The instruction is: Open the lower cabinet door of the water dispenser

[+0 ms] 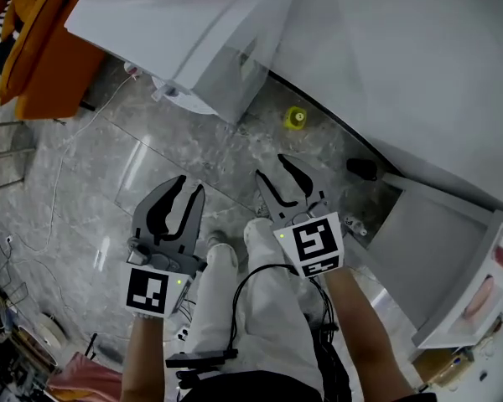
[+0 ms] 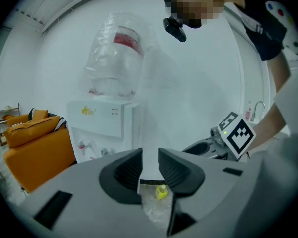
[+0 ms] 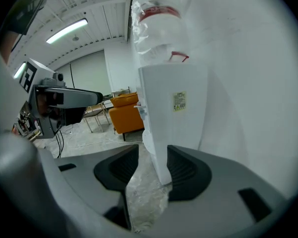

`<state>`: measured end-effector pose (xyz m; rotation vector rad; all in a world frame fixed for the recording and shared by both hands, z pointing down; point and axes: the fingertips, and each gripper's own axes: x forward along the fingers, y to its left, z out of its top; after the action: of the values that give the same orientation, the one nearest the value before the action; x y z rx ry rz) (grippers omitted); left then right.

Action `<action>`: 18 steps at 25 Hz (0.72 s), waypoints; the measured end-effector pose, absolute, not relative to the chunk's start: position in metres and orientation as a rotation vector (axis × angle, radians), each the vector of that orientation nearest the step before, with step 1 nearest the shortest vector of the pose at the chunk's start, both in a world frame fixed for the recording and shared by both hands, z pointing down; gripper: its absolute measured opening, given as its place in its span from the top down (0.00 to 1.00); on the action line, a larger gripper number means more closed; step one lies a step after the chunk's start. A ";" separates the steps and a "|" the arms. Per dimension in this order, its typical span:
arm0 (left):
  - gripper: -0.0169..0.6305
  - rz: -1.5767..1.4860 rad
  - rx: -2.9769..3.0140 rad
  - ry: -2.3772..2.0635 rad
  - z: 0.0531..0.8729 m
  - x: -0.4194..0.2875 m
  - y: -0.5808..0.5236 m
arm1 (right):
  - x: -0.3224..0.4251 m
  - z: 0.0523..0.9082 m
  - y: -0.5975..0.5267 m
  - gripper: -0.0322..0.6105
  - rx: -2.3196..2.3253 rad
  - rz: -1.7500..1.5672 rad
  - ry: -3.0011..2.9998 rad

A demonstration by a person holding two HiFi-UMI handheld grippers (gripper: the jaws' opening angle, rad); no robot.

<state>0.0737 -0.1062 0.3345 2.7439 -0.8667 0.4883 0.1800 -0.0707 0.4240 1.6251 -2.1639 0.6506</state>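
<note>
L gripper (image 2: 150,155): jaws a little apart, nothing btwn them. Thru the gap I see only floor (image 2: 156,212) and a small yellow thing (image 2: 161,192).

R gripper (image 3: 153,155): jaws wider apart, also holding nothing. The dispenser (image 3: 174,118) corner shows thru the gap, but the jaws don't touch it.

Both grippers hang over the floor and point at the dispenser. It stands by the white wall (image 2: 198,98), w/ a bottle (image 2: 114,58) on top and taps (image 2: 82,145) on the front. The low door is under the taps. The L gripper hides it, so I can't see its edge or handle.

Step now, I think: get down low and close. To do it well:
- come at the front, not the side
- find the door's edge first
- catch it w/ the R jaws and pull slow
- keep off the taps and the yellow thing
</note>
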 end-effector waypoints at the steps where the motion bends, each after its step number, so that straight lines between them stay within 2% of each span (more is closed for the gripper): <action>1: 0.80 0.493 2.742 -0.849 0.342 0.076 -0.107 | 0.182 0.432 -0.072 0.69 1.635 0.656 -2.151; 18: 0.80 0.613 2.714 -0.817 0.464 0.056 -0.113 | 0.168 0.564 -0.100 0.69 1.634 0.633 -2.086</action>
<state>0.0562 -0.1126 0.4642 2.7138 -0.8174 0.6134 0.1683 -0.1002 0.5635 1.6339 -2.0862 0.6333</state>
